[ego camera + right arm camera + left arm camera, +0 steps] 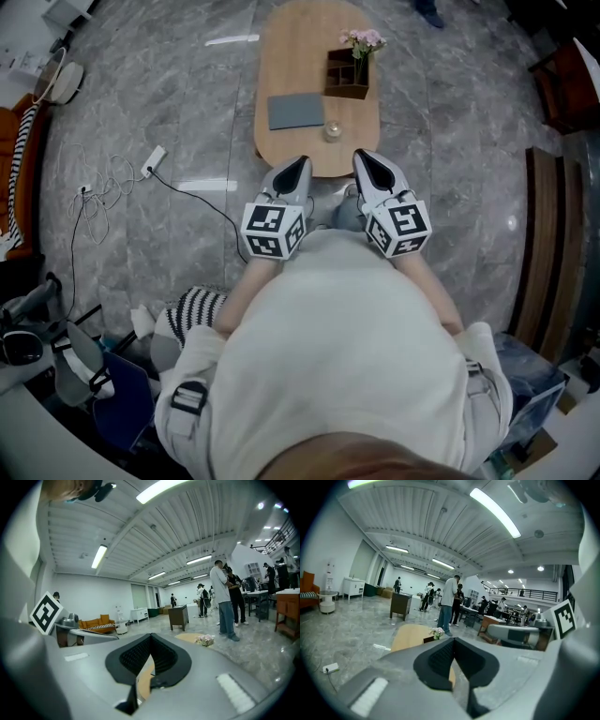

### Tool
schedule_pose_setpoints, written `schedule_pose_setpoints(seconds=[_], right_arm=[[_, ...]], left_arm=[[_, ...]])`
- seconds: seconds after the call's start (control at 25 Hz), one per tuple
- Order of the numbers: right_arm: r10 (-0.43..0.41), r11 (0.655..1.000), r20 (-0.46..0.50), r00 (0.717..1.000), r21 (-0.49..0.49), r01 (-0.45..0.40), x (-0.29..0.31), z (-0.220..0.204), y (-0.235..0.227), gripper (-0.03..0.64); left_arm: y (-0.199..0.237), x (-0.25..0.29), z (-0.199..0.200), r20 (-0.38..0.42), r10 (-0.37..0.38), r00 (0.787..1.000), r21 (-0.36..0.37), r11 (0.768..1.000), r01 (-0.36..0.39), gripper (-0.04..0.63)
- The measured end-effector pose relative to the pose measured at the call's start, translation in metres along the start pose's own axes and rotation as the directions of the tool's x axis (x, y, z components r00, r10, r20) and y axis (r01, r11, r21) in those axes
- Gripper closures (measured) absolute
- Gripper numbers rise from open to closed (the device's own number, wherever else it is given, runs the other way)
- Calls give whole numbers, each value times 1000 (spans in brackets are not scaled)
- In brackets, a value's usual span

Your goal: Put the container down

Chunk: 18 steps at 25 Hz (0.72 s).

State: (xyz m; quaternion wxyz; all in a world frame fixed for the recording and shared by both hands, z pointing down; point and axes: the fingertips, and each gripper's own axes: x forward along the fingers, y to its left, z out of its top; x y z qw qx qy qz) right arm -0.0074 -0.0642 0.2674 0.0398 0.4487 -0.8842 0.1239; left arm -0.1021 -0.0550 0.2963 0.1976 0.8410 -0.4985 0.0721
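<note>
Left tongs and right tongs are both closed on nothing, and the container sits on the worktop ahead, holding flowers; it looks stiff, light wood, best taken by a side wall

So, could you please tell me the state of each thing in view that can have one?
left gripper: fingers shut, nothing between them.
right gripper: fingers shut, nothing between them.
wooden container: upright on the table, untouched.
flowers: standing in the wooden container.
grey pad: lying flat on the table.
small glass: upright near the table's near edge.
</note>
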Motion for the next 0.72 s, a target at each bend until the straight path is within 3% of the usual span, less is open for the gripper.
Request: schedule_pose_setpoints(seconds=[0.72], right_arm=[[32,999,-31,999,-20,-32,-2,-9,9,620]], left_arm=[[-3,3,-11,-23,-22,999,-26,999,21,594]])
